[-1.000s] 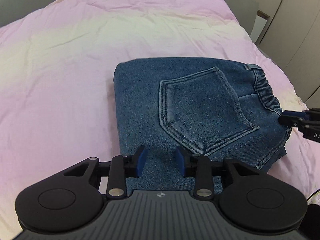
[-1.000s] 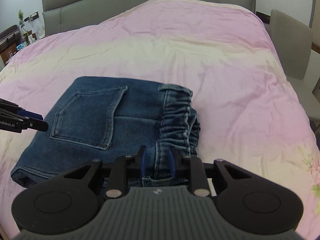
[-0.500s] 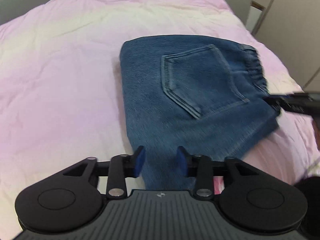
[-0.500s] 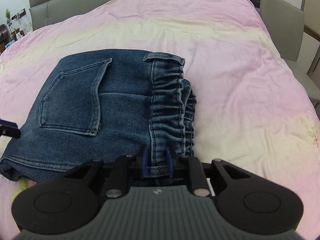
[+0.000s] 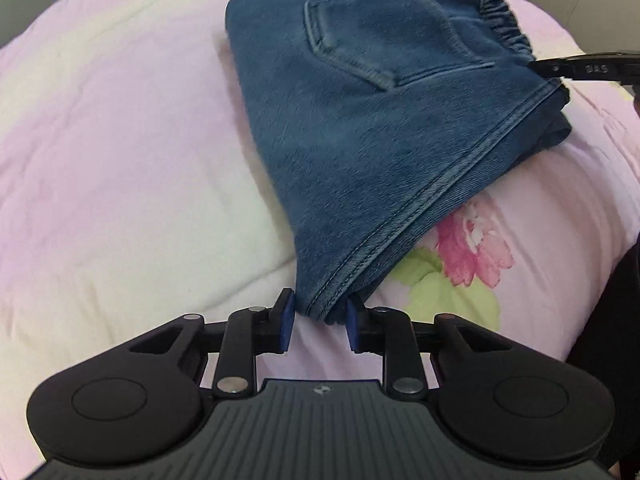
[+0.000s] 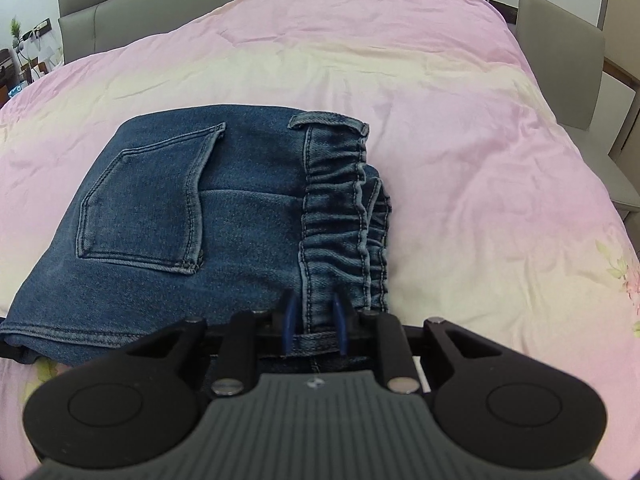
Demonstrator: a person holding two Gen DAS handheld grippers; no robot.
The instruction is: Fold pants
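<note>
One pair of folded denim pants (image 6: 224, 240) with one back pocket (image 6: 148, 208) showing lies ahead of the fingers. Two grippers: left gripper (image 5: 318, 316), right gripper (image 6: 314, 320). One pink bedspread (image 6: 440, 120), one grey chair (image 6: 560, 80).

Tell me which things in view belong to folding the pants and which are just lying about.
Part of the job:
- folded denim pants
- left gripper, jaws just closing on the pants' near corner
- right gripper, shut on the elastic waistband
- pink bedspread the pants lie on

Just about:
- grey headboard
- grey chair
- small plant
</note>
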